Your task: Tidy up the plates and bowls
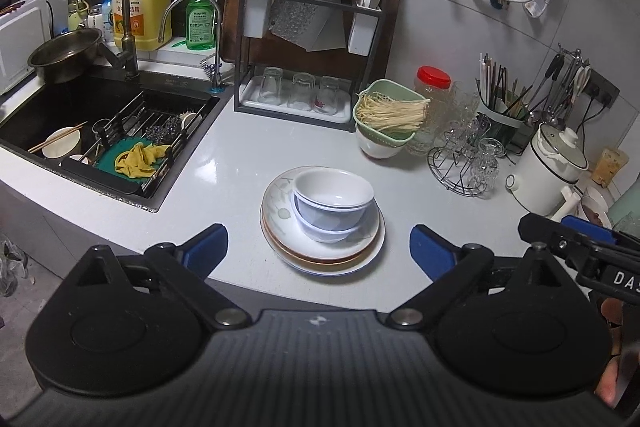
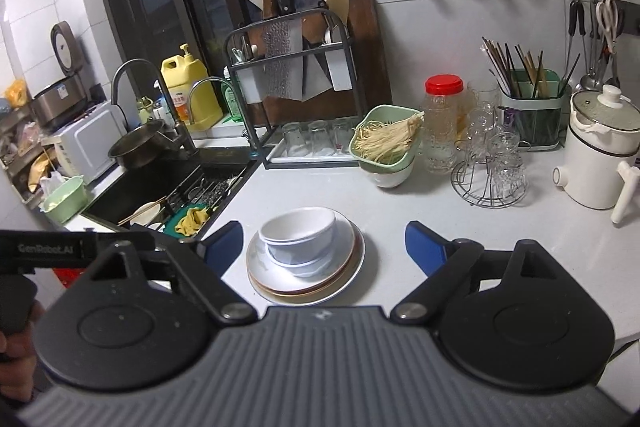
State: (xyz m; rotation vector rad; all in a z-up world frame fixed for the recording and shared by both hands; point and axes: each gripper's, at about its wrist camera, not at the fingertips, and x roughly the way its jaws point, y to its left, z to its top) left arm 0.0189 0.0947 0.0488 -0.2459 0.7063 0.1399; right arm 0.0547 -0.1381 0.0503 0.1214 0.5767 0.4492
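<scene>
nearest the cameras, the left gripper (image 1: 319, 247) hangs over the desk's front edge with its blue fingers (image 1: 210, 245) spread wide and nothing between them, clear of the crockery. the right gripper (image 2: 324, 245) does the same, blue fingers (image 2: 420, 247) wide apart and empty, and part of it pokes into the left wrist view at the right edge. just past both sets of fingers, on the pale desk (image 1: 224, 147), sits the stack of plates (image 1: 320, 255): a white plate at the bottom, a brown-rimmed one above it, a patterned white one on top. two bowls (image 1: 332, 203) are nested on the plates, upright, set a little off centre. nothing touches the stack. off to the left, the dark sink (image 1: 48, 115) holds a bowl with chopsticks, a wire rack and a yellow cloth (image 1: 138, 157) on a green mat, with a steel pot (image 1: 64, 53) perched at its far rim by the tap. further back in the middle stands a black rack (image 1: 308, 39) with knives up top and upturned glasses on its tray. right of it, a green basket of noodles (image 1: 386, 111) rests on a white bowl, then a red-lidded jar (image 1: 434, 83), a wire stand of glasses, a chopstick holder and a white kettle (image 1: 548, 167).
</scene>
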